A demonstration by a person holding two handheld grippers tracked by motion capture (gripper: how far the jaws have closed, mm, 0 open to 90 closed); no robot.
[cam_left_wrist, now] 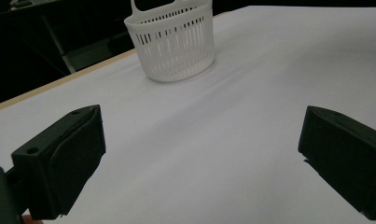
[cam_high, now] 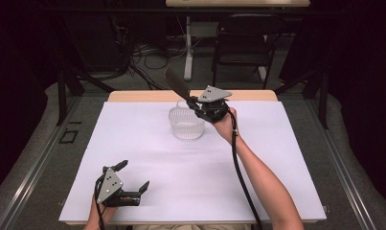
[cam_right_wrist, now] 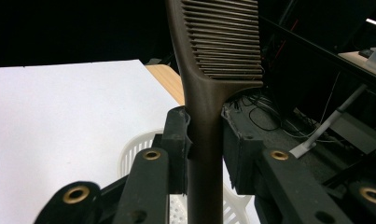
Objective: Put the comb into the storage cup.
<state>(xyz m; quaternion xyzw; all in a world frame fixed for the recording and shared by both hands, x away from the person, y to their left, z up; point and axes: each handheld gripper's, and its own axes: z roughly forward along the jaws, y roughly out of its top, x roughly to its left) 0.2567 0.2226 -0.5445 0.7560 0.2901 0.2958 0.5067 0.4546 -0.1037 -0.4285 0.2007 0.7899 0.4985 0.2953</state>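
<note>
Spread and idle near the desk's near-left corner, the left gripper (cam_high: 133,175) waited while the right gripper (cam_right_wrist: 206,140) pinched a comb (cam_right_wrist: 209,70) by its handle above the basket (cam_high: 186,123) toward the far edge, drop still pending.

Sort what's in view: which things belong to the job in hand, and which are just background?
In the job:
comb, gripped by the right gripper
white basket below it

Background:
left gripper, open, resting on the table
chair
floor cables
</note>
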